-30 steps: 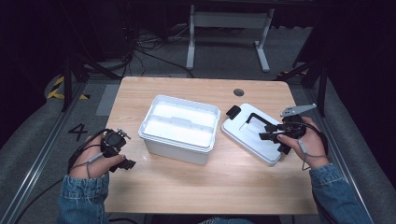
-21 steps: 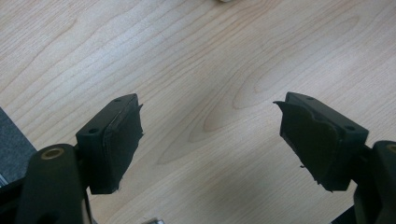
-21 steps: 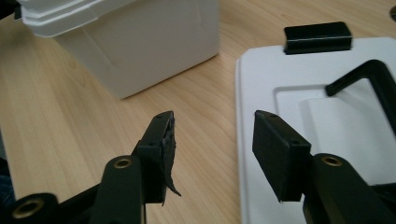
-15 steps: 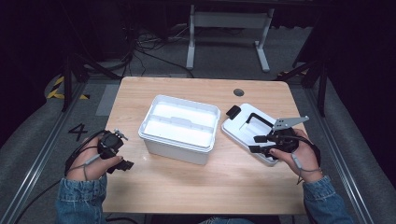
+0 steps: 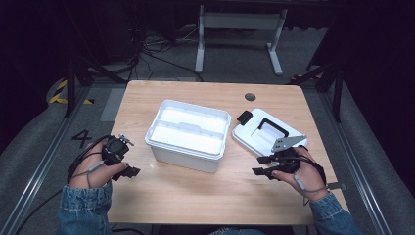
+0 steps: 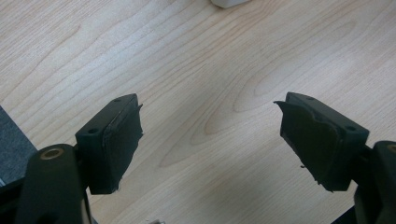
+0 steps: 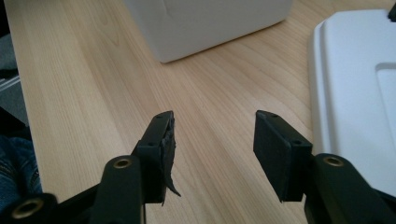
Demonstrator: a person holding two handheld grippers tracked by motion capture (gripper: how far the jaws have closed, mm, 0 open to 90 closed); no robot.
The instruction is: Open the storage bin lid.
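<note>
A white rectangular plastic bin point(image 5: 188, 134) is sitting open in the middle of the light wooden counter point(image 5: 195, 196). Its inside is looking bare and bright, with a low divider running across it; I cannot make out anything lying in it. Just to its right, the bin's flat white plastic lid point(image 5: 266, 134) is lying on the counter at an angle, its black handle point(image 5: 272, 126) facing up and a black latch point(image 5: 243, 117) sticking out at its far corner.

The right gripper point(image 5: 263, 165) is hovering at the near edge of that lid, pointing left toward the bin. Its jaws are standing apart with nothing between them. In the right gripper view the gap is framing bare wood, with the lid point(image 7: 355, 98) along the right and a corner of the bin point(image 7: 205, 25) ahead.

The left gripper point(image 5: 128, 169) is resting in the person's left hand point(image 5: 95, 171) near the counter's left edge, well apart from the bin. Its jaws are spread wide and holding nothing, with plain counter point(image 6: 201, 88) beneath them.

Compared with half a second ago, the right gripper is sitting lower and closer to the person, having pulled back from over the lid toward its near edge. The left gripper, the bin and the lid are lying where they were.
</note>
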